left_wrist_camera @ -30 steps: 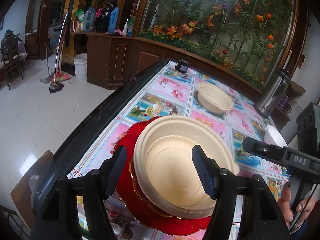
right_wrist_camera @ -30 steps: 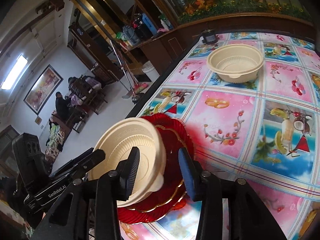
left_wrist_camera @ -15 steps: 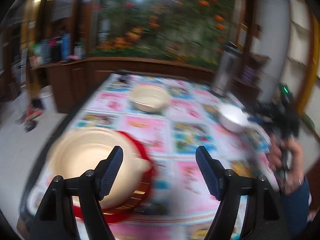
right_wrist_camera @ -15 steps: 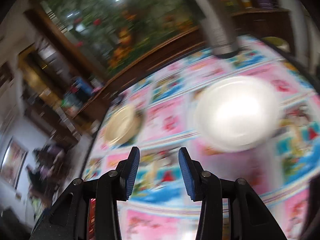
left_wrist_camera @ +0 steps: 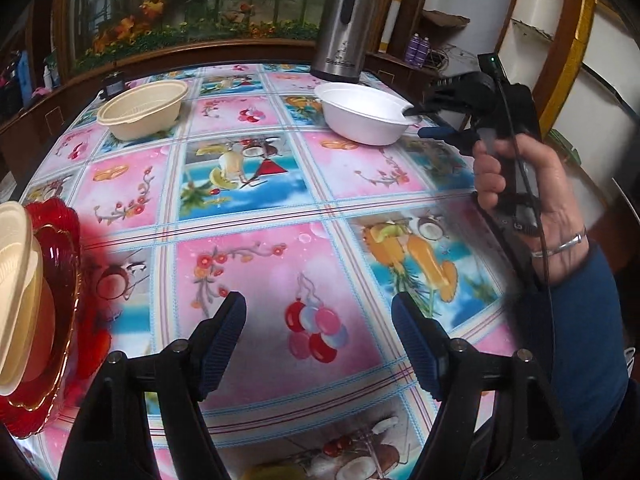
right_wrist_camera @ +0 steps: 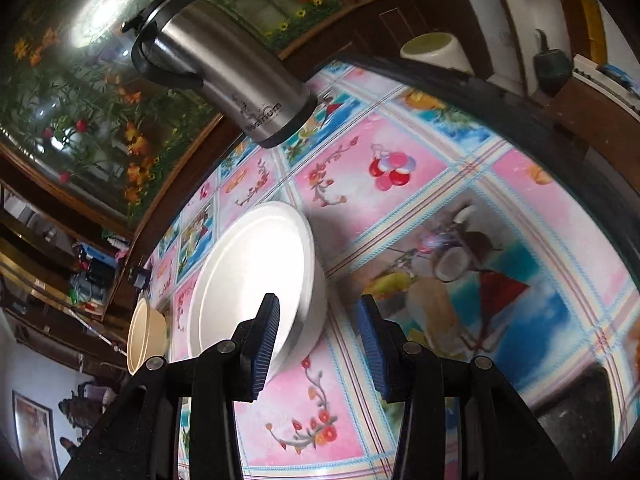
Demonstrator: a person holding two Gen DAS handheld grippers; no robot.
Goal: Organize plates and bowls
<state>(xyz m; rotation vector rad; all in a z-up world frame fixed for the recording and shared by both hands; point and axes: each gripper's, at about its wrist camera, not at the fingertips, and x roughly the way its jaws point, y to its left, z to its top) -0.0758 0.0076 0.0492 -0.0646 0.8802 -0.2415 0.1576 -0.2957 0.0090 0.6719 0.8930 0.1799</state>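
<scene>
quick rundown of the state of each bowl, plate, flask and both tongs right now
white bowl: upright, empty, rim between the right tongs' fingers
beige bowl: upright, empty, alone on the table
red plate: on the table, another beige bowl on it
steel flask: upright, lid on
left tongs: open, holding nothing
right tongs: closing around the white bowl's rim, not yet pressing

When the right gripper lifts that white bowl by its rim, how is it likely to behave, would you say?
The white bowl looks like thin foam, so probably very light. Its thin rim may flex or dent under the right gripper, whose jaws are closing astride it. Held at one edge, it may tilt.
</scene>
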